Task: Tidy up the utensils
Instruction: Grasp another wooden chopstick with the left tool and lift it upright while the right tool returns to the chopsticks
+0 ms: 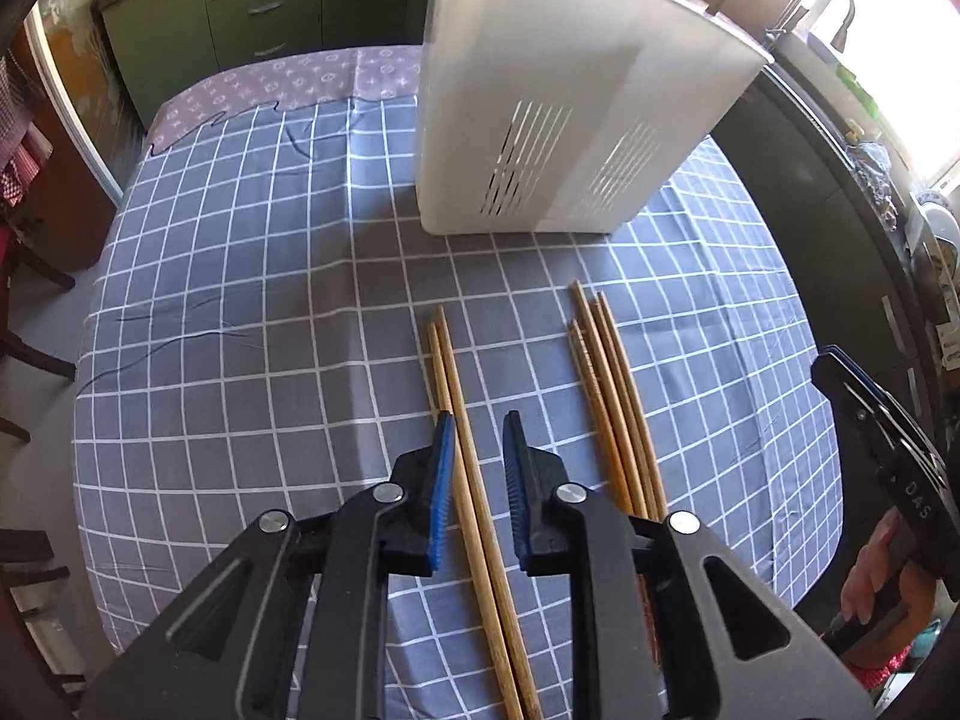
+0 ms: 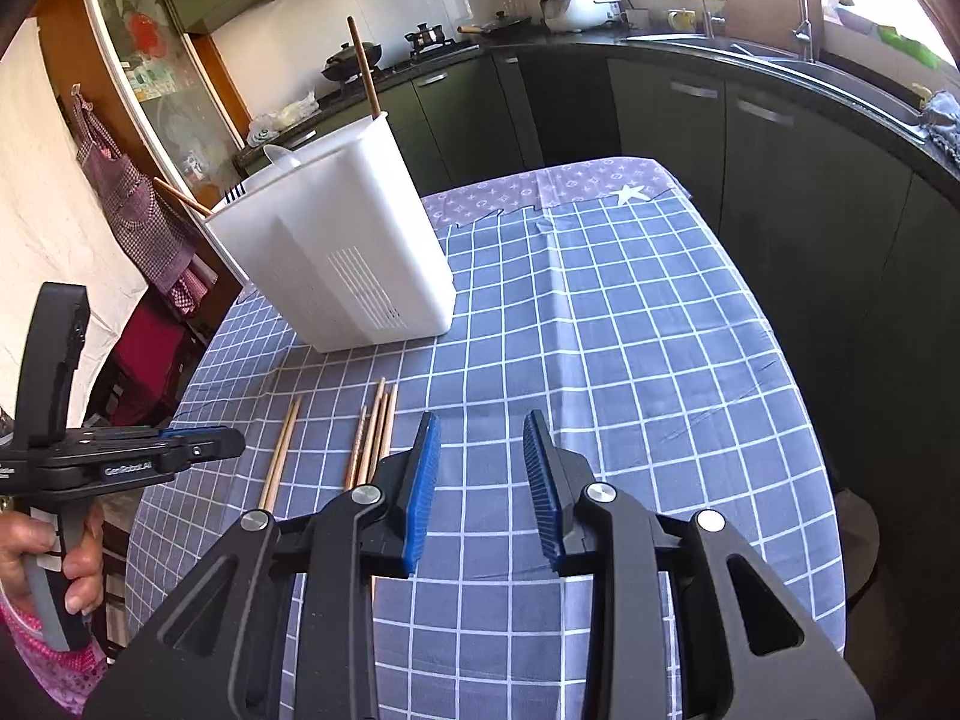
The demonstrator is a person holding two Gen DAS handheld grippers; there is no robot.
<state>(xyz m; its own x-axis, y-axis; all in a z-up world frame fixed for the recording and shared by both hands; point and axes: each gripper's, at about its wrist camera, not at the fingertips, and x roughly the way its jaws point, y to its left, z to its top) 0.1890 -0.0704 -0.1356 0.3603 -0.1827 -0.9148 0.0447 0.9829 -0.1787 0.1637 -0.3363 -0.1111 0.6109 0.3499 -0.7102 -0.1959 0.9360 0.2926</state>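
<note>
Two chopsticks [image 1: 462, 420] lie on the checked cloth [image 1: 240, 360] between the parted jaws of the left gripper [image 1: 477, 450], not yet pinched. The right gripper [image 2: 480, 456] is held apart over bare cloth. One stick could be missed and left behind if the jaws are closed off-centre.

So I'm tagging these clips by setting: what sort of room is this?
A home kitchen, most likely: a gas stove with pots, a sink with a tall faucet and a rice cooker line the dark counter behind the checked tablecloth.
</note>
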